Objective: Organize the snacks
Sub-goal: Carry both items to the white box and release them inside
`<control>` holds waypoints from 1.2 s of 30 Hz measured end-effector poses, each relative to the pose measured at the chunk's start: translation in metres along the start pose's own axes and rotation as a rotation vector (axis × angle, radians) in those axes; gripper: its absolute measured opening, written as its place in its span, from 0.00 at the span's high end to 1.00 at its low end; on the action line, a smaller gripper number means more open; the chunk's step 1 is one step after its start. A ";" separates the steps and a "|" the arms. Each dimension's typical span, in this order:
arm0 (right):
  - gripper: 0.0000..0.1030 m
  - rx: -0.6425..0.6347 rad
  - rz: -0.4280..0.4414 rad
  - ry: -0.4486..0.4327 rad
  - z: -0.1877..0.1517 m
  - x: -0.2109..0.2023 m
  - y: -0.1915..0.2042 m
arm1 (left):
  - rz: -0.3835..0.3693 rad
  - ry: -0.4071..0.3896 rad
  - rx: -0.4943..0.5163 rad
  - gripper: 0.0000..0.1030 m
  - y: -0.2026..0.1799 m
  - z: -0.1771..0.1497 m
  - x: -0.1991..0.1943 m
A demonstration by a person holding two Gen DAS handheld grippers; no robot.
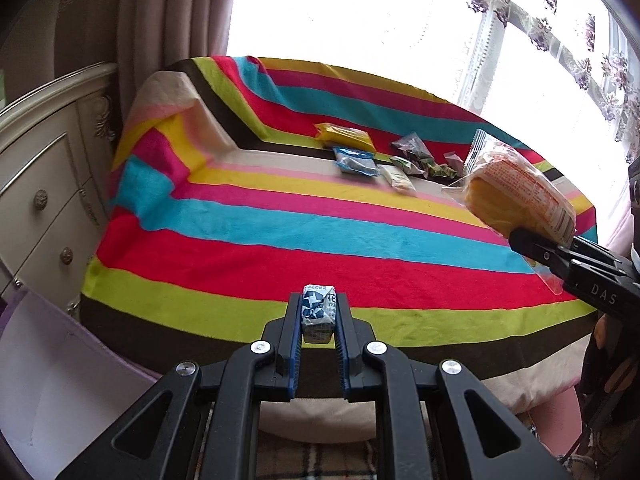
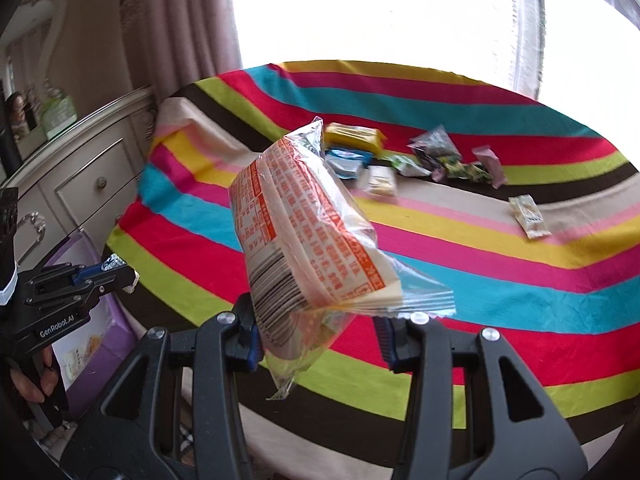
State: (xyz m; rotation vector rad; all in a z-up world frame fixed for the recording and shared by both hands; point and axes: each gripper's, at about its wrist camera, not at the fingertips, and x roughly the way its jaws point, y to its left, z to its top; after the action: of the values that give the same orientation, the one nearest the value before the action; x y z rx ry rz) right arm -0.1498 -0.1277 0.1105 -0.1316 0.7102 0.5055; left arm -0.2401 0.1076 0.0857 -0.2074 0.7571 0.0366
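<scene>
Snacks: left gripper (image 1: 318,314) has its jaws pinched on a small blue-and-white wrapped candy (image 1: 317,312), held above the near edge of the striped blanket (image 1: 280,240). Right gripper (image 2: 318,336) jaws clamp a clear-wrapped yellow cake pack with orange print (image 2: 304,240), lifted clear of the blanket. Remaining snack packets (image 1: 384,156) lie clustered toward the far side, yellow and blue ones touching. Purple box (image 2: 108,344) sits left of the bed.
</scene>
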 end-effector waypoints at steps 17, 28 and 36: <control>0.53 -0.190 0.168 0.025 0.000 -0.002 0.105 | 0.118 0.002 -0.146 0.85 0.079 -0.032 -0.036; 0.53 -0.324 0.277 0.063 -0.009 -0.002 0.172 | 0.199 0.000 -0.294 0.85 0.138 -0.063 -0.063; 0.53 -0.480 0.360 0.105 -0.024 -0.001 0.229 | 0.279 -0.007 -0.395 0.85 0.175 -0.081 -0.083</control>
State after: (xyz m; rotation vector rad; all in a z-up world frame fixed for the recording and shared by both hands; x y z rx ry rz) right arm -0.2759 0.0647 0.1049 -0.4877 0.7072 1.0162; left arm -0.3741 0.2662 0.0544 -0.4757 0.7622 0.4540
